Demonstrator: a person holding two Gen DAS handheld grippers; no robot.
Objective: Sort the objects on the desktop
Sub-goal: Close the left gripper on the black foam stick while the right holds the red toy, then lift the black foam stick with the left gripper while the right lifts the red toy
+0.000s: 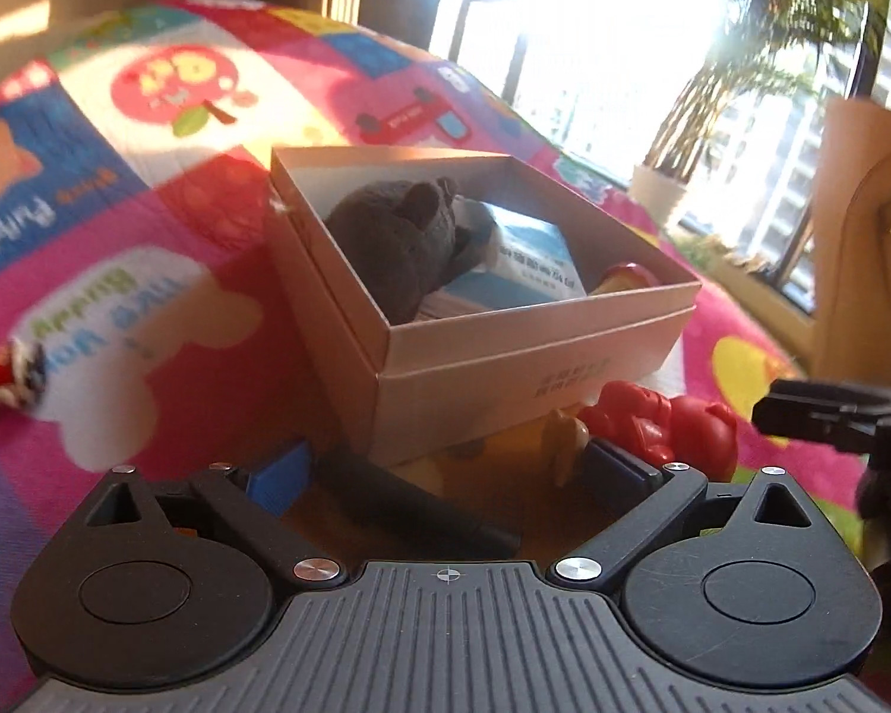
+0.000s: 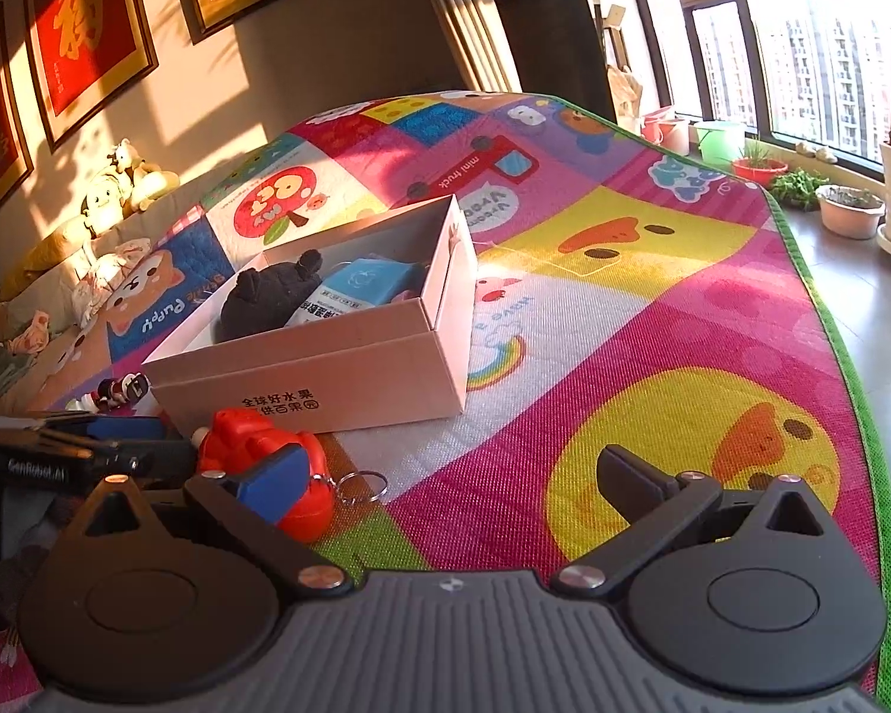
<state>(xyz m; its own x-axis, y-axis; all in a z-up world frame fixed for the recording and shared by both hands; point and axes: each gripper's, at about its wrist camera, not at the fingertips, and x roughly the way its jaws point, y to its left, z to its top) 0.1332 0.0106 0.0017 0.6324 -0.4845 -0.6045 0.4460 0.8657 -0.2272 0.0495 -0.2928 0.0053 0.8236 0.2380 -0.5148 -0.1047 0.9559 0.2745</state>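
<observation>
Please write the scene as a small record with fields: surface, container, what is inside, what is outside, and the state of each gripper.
surface: play mat
container: white box, open, no lid on
inside: dark plush, blue-white carton
outside: red toy with key ring, near the box front; small figure on the mat
left gripper: open, holds nothing
right gripper: open, holds nothing

open box point(image 1: 534, 350), dark plush point(image 1: 404, 237) inside, red toy point(image 1: 665, 422) beside

plush toy point(image 2: 270, 297) in box point(image 2: 350, 356), on mat point(image 2: 623, 309)
</observation>
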